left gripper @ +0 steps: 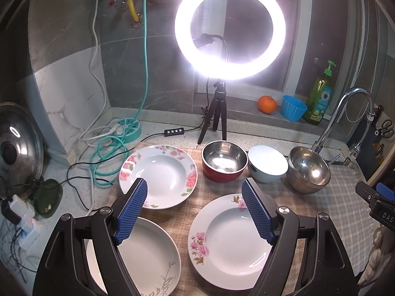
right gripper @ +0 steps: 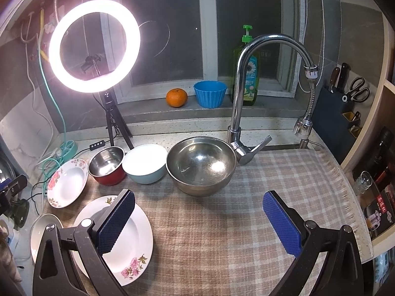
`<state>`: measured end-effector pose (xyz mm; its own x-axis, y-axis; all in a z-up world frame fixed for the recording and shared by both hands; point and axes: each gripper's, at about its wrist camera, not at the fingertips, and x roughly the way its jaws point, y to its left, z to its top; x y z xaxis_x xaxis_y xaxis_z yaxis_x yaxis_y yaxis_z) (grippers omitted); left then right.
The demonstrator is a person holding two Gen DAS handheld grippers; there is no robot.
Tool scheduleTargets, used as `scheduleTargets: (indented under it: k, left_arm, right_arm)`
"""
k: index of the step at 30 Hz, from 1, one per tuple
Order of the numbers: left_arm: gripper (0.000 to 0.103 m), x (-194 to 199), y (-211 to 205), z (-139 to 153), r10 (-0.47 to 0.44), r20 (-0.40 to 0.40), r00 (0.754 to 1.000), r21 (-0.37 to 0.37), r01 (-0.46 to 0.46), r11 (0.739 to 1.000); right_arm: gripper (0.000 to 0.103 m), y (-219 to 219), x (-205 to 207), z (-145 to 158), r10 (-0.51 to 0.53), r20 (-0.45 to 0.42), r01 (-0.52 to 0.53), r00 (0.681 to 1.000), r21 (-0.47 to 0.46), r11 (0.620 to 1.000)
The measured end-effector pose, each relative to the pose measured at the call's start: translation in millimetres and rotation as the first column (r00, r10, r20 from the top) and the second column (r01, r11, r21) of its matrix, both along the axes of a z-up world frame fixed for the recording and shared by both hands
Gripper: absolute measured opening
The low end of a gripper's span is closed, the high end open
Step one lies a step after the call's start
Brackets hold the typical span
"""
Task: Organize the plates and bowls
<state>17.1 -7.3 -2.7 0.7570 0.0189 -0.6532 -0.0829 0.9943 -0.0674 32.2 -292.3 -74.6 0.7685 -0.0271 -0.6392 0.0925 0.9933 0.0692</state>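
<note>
Both grippers' jaws wide, empty. Risk: left gripper [left gripper: 195,209] clips rose plate [left gripper: 158,176]; right gripper [right gripper: 198,218] tips steel bowl [right gripper: 201,165].

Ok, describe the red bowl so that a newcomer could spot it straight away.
Find the glowing ring light on its tripod. Just in front of the tripod's feet, three bowls line the checked cloth. The red bowl is leftmost, beside the pale blue bowl: the only one red outside, steel inside.
</note>
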Motion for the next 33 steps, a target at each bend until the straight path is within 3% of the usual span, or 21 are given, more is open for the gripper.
scheduleTargets:
  k: [33]
  left_arm:
    - [0.079, -2.8, -5.6, 1.1, -0.016, 0.003, 1.000, -0.001, 0.016, 1.000]
  right_arm:
    - [0.103, 2.7, 1.0, -7.3, 0.021, -0.035, -0.021, 0.999, 0.005, 1.000]
